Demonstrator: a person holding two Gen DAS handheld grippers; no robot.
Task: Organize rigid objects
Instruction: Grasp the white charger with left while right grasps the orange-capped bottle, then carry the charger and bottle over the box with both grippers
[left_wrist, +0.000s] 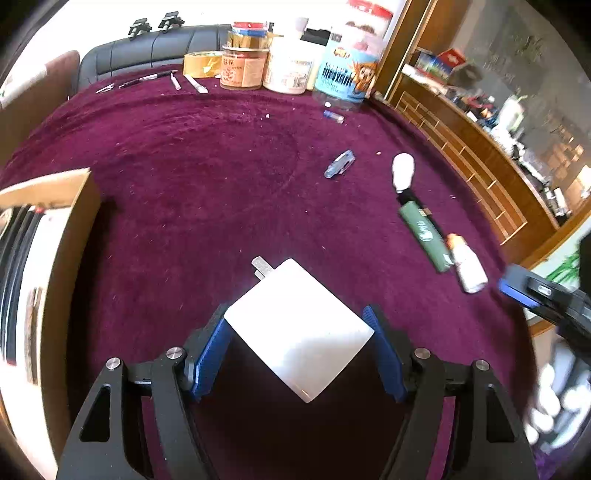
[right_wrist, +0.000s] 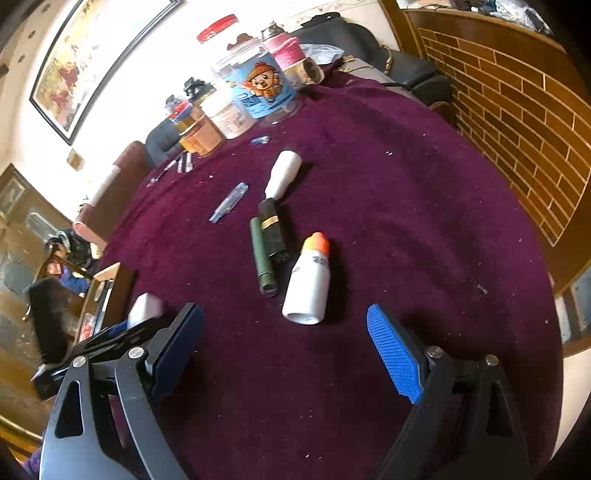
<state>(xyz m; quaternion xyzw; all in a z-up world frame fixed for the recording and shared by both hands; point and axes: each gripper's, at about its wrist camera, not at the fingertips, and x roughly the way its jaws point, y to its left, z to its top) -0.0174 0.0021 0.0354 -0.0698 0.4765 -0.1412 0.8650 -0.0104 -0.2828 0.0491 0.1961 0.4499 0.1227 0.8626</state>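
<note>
My left gripper (left_wrist: 297, 325) is shut on a white charger block (left_wrist: 295, 328), prongs pointing away, held above the purple table cloth (left_wrist: 207, 192). A cardboard box (left_wrist: 55, 258) stands just to its left. My right gripper (right_wrist: 284, 332) is open and empty, low over the cloth, just short of a white bottle with an orange tip (right_wrist: 308, 284). Beyond lie a green tube (right_wrist: 262, 258), a black-and-white brush (right_wrist: 277, 199) and a small clear-blue piece (right_wrist: 229, 203). The charger (right_wrist: 146, 306) and box (right_wrist: 103, 295) show at left in the right wrist view.
Jars, a cartoon-labelled tub (left_wrist: 347, 70), tape (left_wrist: 202, 63) and pens (left_wrist: 147, 79) line the table's far edge. A small blue cap (left_wrist: 333, 116) lies near them. A wooden brick-patterned counter (right_wrist: 517, 110) runs along the right. A sofa sits behind the table.
</note>
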